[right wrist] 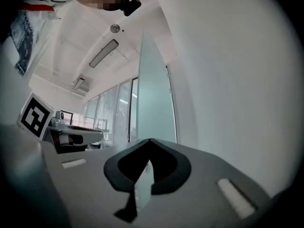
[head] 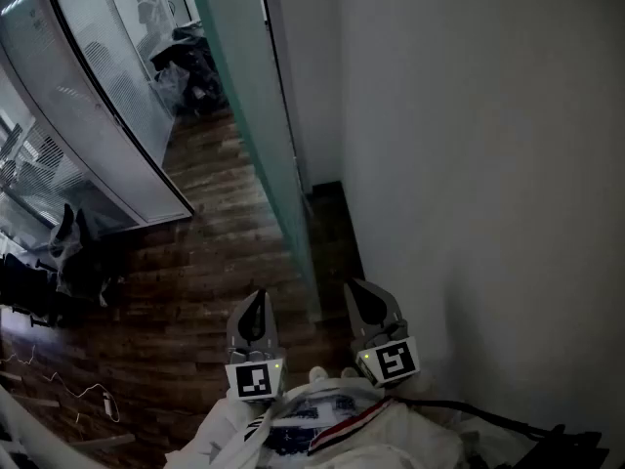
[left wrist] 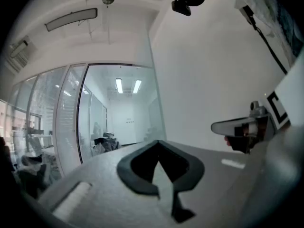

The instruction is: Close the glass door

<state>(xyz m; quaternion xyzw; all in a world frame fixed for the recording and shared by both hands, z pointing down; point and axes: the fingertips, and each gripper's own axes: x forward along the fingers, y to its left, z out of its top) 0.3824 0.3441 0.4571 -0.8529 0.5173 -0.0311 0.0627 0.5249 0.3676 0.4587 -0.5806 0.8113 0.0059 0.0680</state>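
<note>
The frosted glass door stands edge-on, running from the top of the head view down to the floor in front of me. In the right gripper view the glass door rises straight ahead beside the white wall. My left gripper is held low, just left of the door's near edge, with its jaws shut and nothing in them. My right gripper sits on the other side of that edge, close to the wall, also shut and holding nothing. Neither gripper touches the door. Each gripper view shows the other gripper beside it.
A white wall closes the right side. A curved glass partition runs along the left over dark wooden floor. Dark bags lie far behind it, and dark items sit at the left. A black cable trails by the wall.
</note>
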